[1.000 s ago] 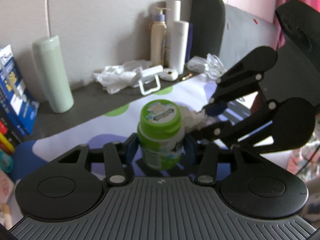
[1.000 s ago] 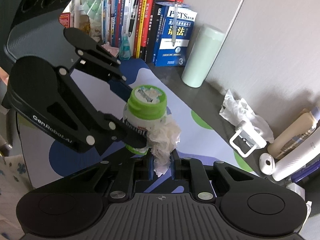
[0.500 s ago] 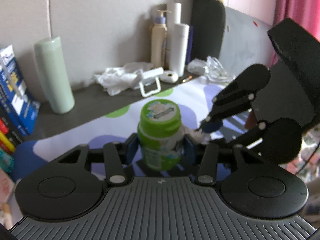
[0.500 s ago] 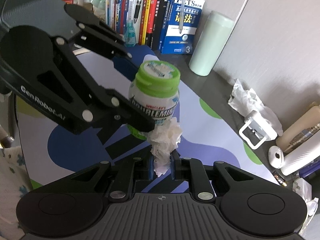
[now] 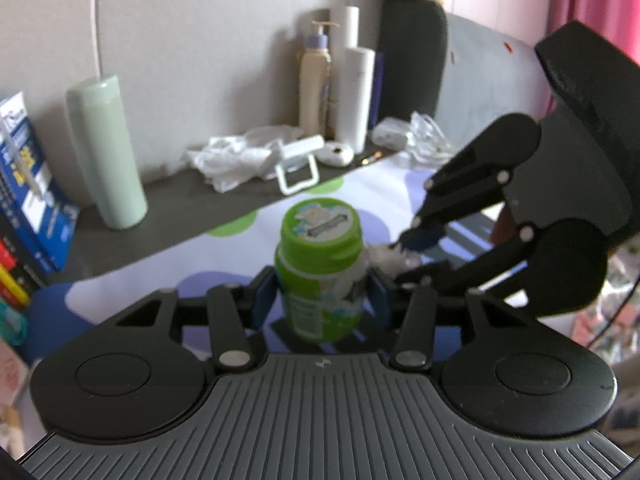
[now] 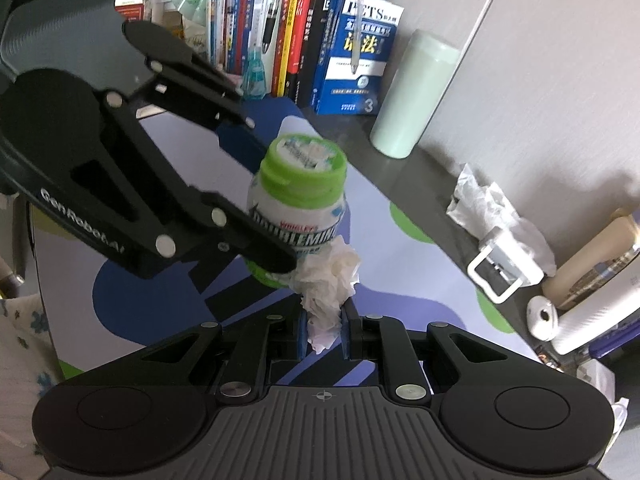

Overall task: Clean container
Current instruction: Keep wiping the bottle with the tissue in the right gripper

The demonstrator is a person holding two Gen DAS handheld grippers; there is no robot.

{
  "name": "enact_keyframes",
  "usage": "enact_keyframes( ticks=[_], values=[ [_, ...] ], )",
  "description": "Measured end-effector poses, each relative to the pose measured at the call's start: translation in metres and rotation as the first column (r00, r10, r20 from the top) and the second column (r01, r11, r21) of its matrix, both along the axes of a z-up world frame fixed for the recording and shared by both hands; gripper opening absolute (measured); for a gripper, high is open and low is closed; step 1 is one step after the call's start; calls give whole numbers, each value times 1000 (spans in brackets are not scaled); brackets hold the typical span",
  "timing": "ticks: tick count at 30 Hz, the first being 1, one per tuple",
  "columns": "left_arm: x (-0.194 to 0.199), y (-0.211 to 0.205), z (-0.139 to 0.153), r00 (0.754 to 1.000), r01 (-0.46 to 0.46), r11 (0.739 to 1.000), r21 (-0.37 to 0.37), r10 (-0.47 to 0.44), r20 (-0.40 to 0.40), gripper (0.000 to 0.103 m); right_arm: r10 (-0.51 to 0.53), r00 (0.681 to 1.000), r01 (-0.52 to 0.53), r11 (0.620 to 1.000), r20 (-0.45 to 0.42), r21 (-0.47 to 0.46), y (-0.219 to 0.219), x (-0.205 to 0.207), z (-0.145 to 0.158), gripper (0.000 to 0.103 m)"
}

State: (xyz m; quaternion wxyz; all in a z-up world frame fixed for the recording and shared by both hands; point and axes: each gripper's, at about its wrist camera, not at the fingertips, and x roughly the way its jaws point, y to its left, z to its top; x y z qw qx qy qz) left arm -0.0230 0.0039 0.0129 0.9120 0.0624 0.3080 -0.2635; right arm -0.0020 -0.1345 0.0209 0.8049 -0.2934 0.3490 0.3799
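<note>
A green-lidded gum container stands upright between the blue pads of my left gripper, which is shut on its body. From the right wrist view the same container hangs above the patterned mat, gripped low by the left gripper. My right gripper is shut on a crumpled white tissue, whose top touches the container's lower right side. In the left wrist view the right gripper sits just right of the container, with a bit of tissue showing.
A pale green tumbler and a row of books stand at the back. Crumpled tissues, a white stand, lotion bottles and a small white disc line the dark desk strip. A blue, white and green mat lies below.
The tissue has slid down the container's side, from beside the lid to its lower body. The right gripper has moved lower and back to the right; the container stays gripped.
</note>
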Motion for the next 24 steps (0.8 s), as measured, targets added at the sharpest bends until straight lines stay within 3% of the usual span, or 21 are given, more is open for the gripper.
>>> enact_keyframes(
  ticks=[24],
  values=[
    [-3,-4,0,1000,16,1000,10,-16,-2,47,9,997,-11,1000,76,24,-3,-7,23,15]
  ],
)
